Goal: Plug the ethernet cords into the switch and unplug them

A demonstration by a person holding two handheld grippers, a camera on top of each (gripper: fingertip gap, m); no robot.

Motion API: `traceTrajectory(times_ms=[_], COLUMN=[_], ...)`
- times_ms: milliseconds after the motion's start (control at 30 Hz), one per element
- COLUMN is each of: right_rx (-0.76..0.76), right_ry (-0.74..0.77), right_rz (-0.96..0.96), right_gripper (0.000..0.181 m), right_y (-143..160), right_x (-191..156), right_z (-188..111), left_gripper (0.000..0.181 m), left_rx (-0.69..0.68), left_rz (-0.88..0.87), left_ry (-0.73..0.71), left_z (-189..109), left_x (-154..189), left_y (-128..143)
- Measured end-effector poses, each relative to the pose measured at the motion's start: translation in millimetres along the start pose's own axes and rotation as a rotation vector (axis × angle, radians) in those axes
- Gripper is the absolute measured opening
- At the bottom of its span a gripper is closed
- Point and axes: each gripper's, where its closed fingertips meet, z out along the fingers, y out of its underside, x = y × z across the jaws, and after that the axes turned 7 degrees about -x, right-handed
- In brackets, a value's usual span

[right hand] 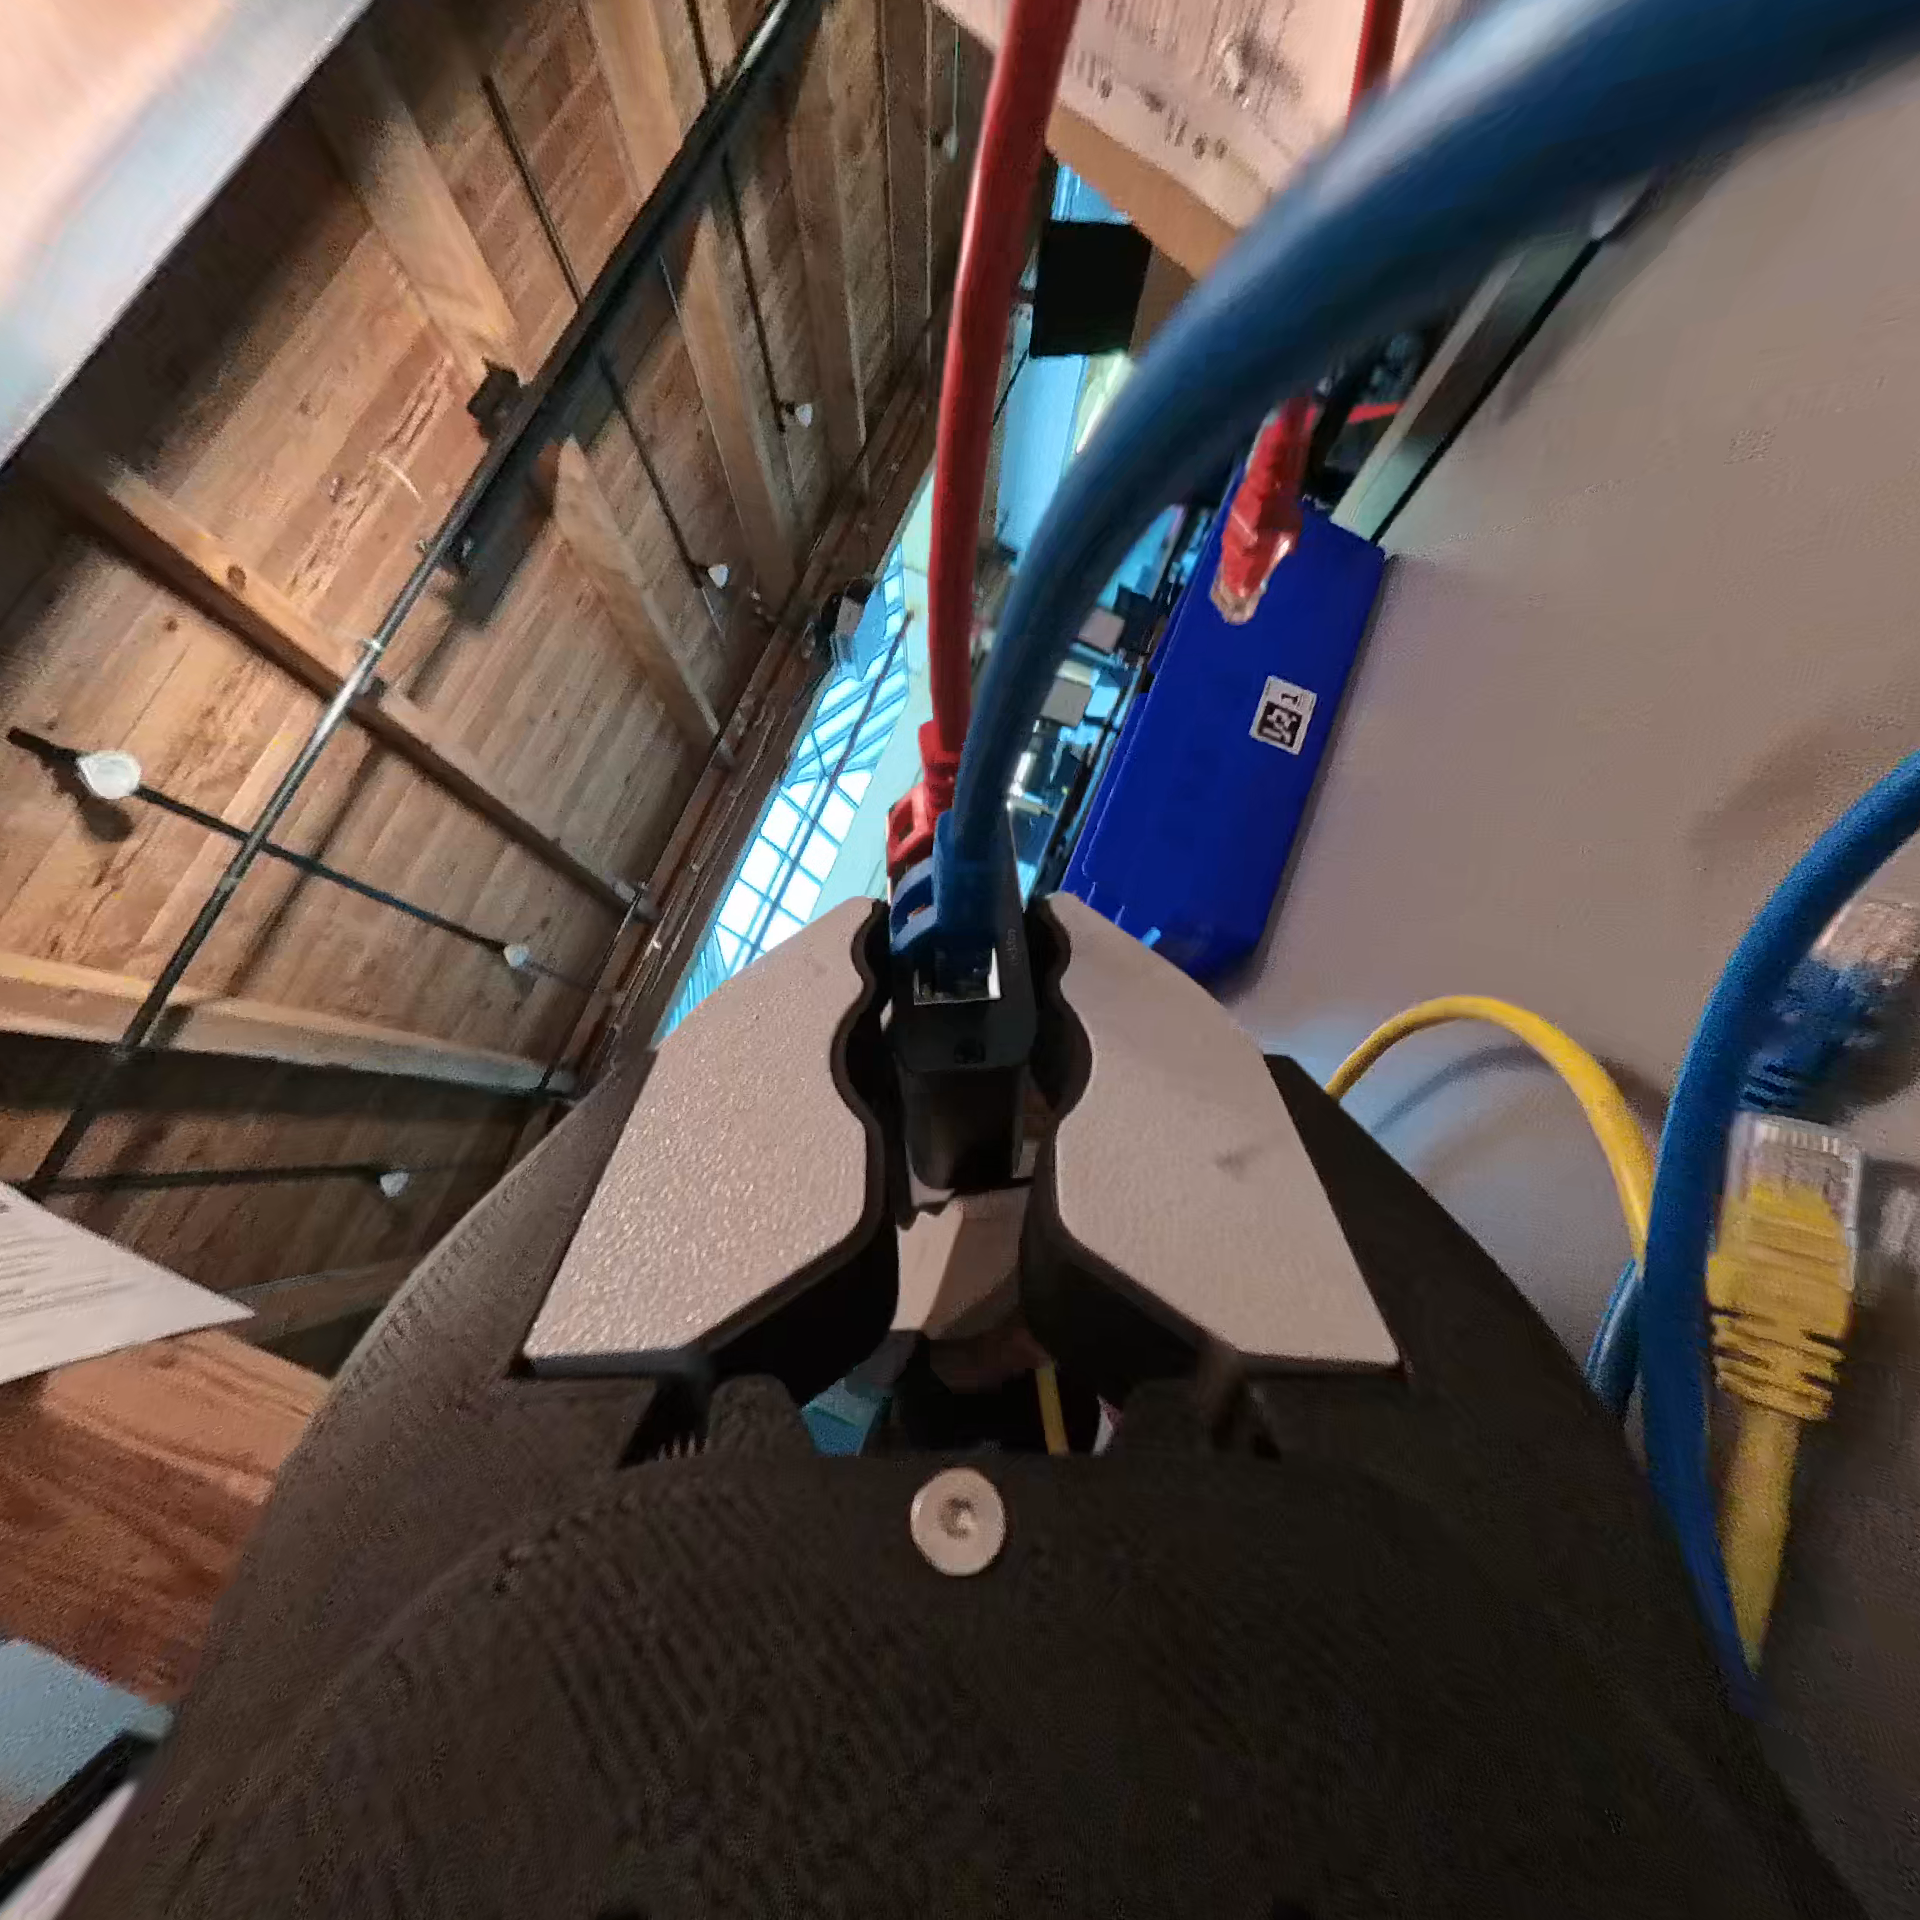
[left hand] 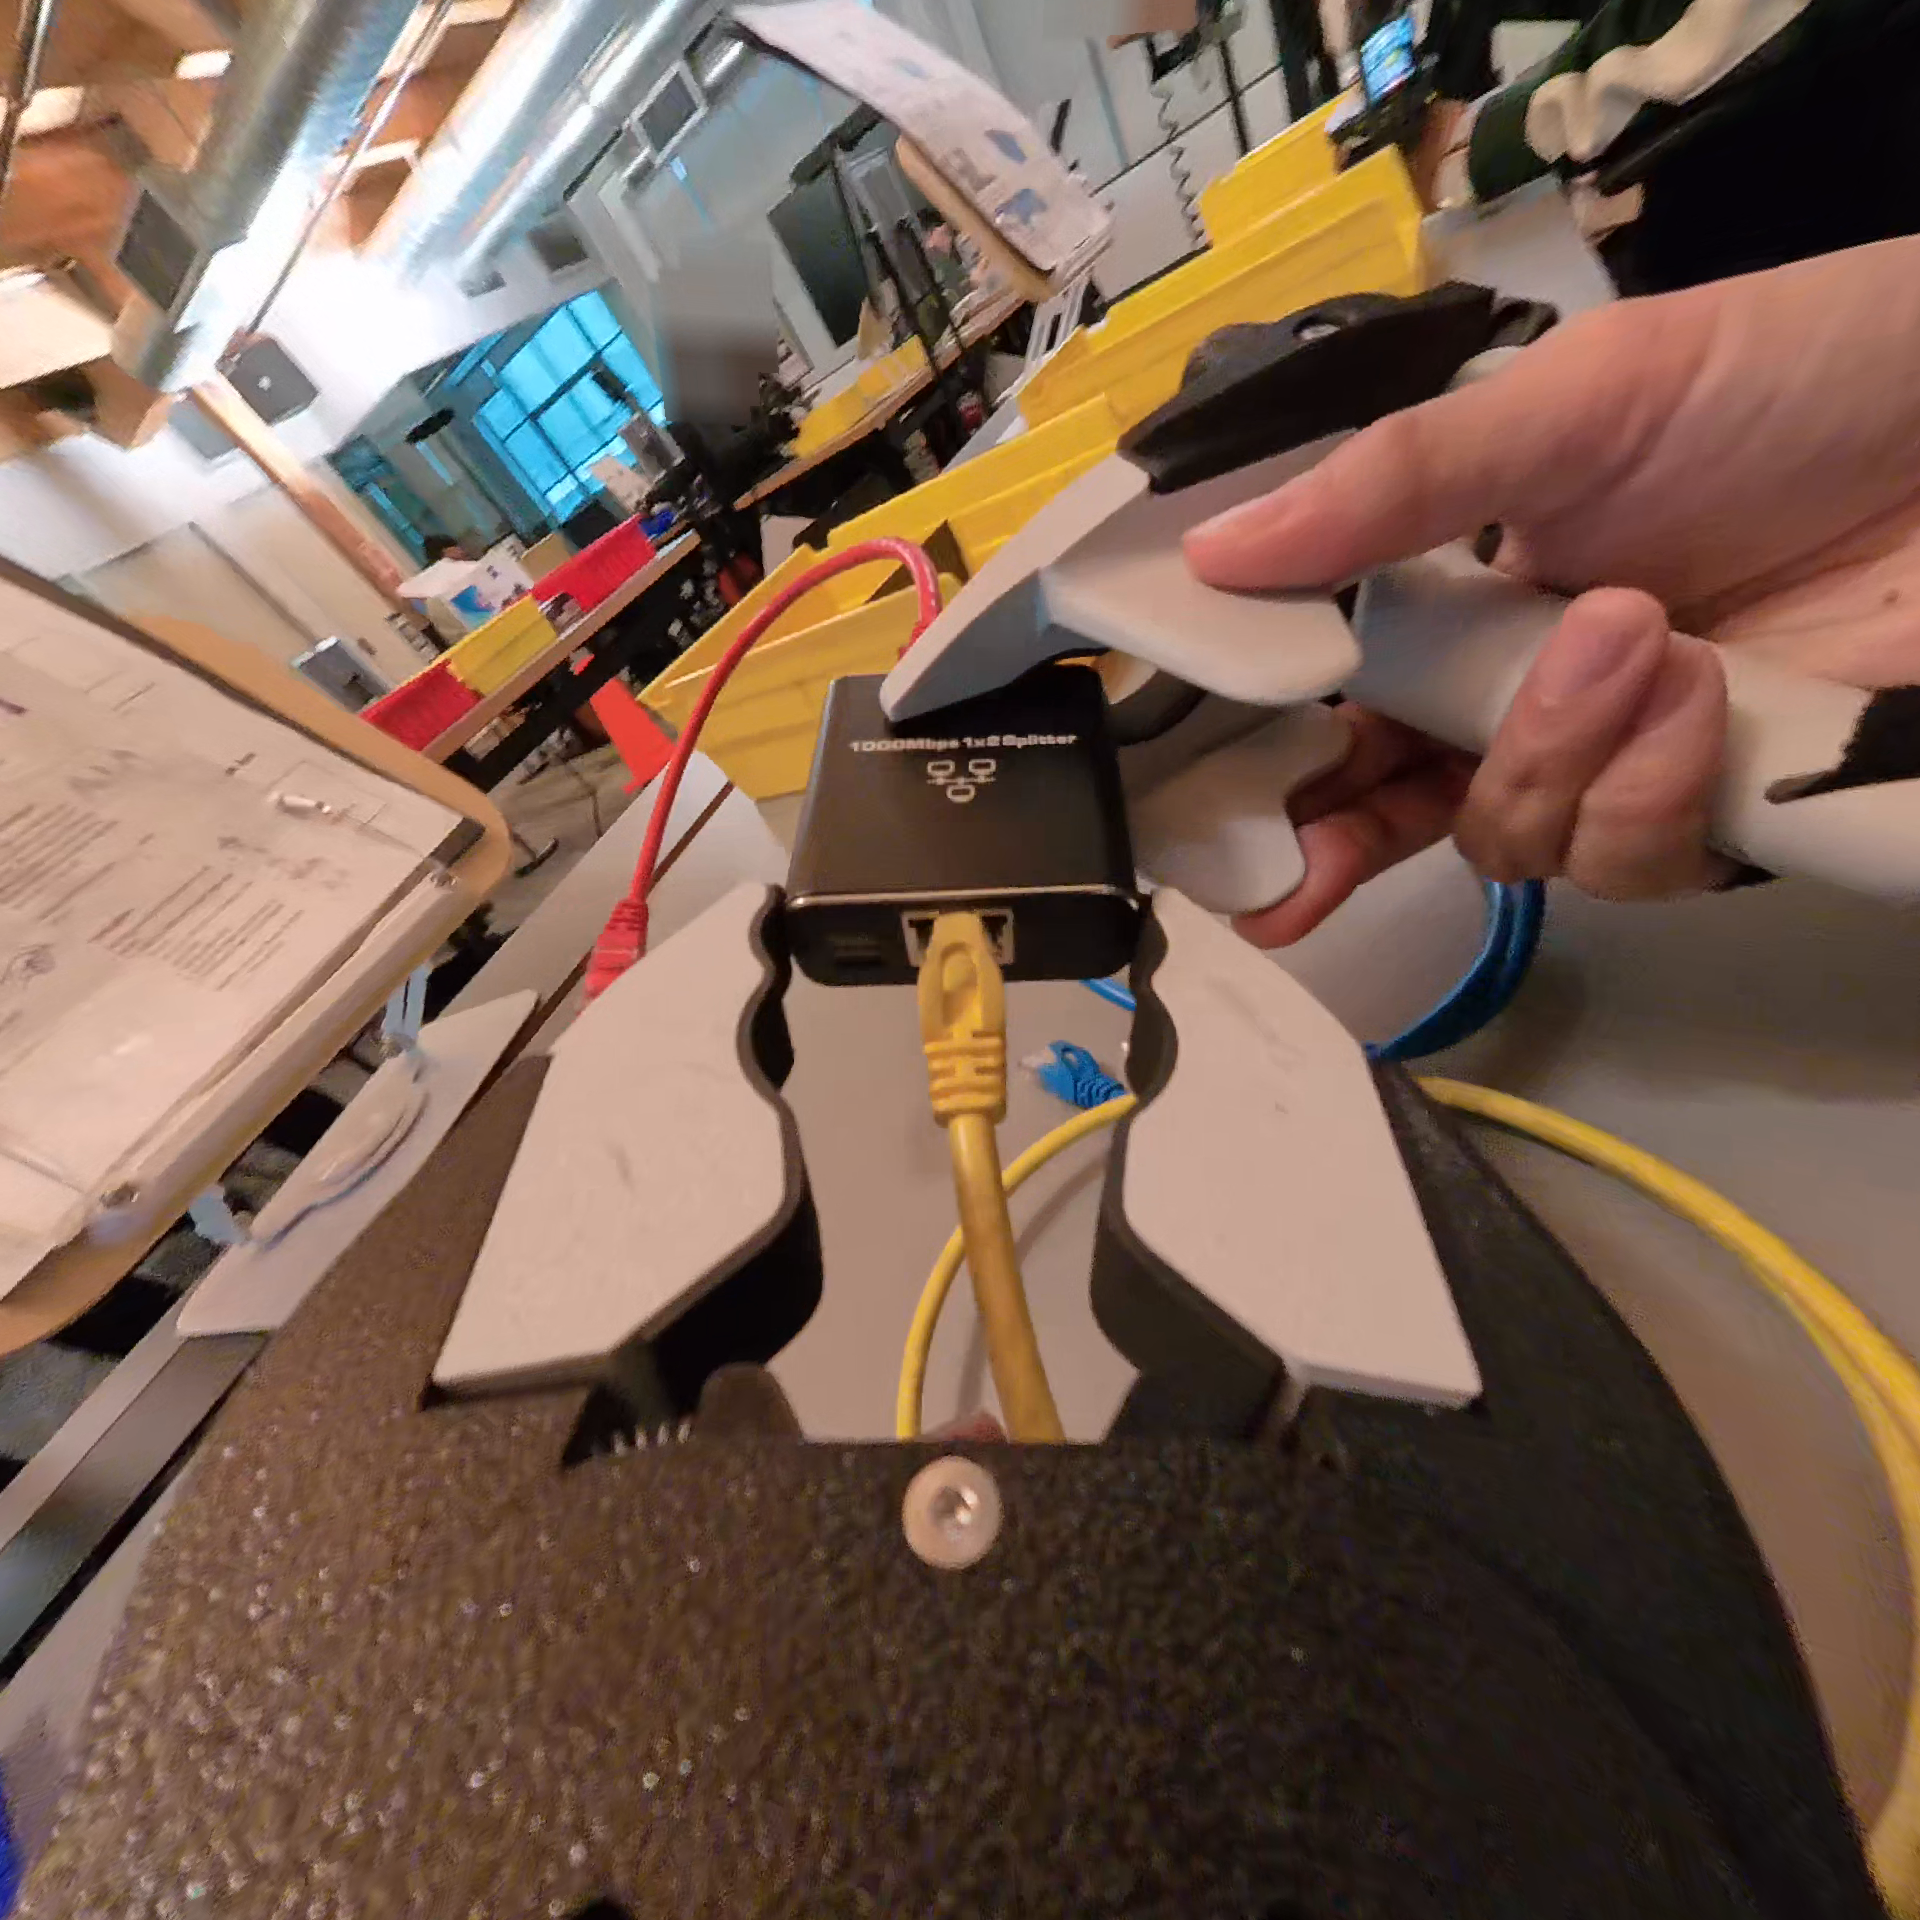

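Note:
The black switch [left hand: 961,821] is held above the table, with a yellow plug [left hand: 961,997] in a front port. The yellow cord [left hand: 997,1278] runs back between my left gripper's fingers without touching them. My left gripper [left hand: 961,935] is open wide, its tips beside the switch's front corners. My right gripper [right hand: 958,935] is shut on the switch [right hand: 961,1049]; in the left wrist view one finger [left hand: 1091,613] lies on top of it and the other below. A blue plug [right hand: 951,914] and a red plug [right hand: 914,821] sit in its far end.
A loose red plug [left hand: 621,940] hangs at the left and a loose blue plug [left hand: 1075,1075] lies on the grey table [left hand: 1662,1039]. A free yellow plug [right hand: 1782,1288] and a blue box [right hand: 1226,748] lie on the table. Yellow bins [left hand: 1247,312] stand behind. A paper board [left hand: 156,883] is at the left.

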Motion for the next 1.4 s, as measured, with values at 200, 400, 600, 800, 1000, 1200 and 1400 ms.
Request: traceTrajectory(times_ms=[200,400,600,800,1000,1200,1400], right_rx=[0.062,0.08,0.162,0.113,0.097,0.175,-0.019], right_ry=[-0.008,0.07,0.091,0.056,0.037,0.094,0.021], right_rz=[0.015,-0.104,-0.141,-0.13,-0.059,-0.082,-0.162], right_gripper=[0.024,0.024,0.023,0.023,0.024,0.024,0.023], right_y=[-5,0,-20,1,13,3,11], right_x=[-1,-6,-10,-26,-27,-16,-22], right_z=[3,10,-3,4,6,-3,1], left_gripper=[0.089,0.082,0.07,0.067,0.074,0.072,0.07], left_rx=[-0.131,-0.151,-0.192,-0.083,0.209,0.172,0.117], left_rz=[-0.025,-0.016,-0.061,-0.137,-0.207,-0.166,-0.123], left_ry=[0.095,-0.039,-0.089,-0.04,0.036,-0.072,-0.064], left_z=[-4,-12,-48,-12,-5,9,11], left_x=[14,-6,-19,-5,10,11,9], left_y=[3,-3,-33,-21,-37,-27,-26])
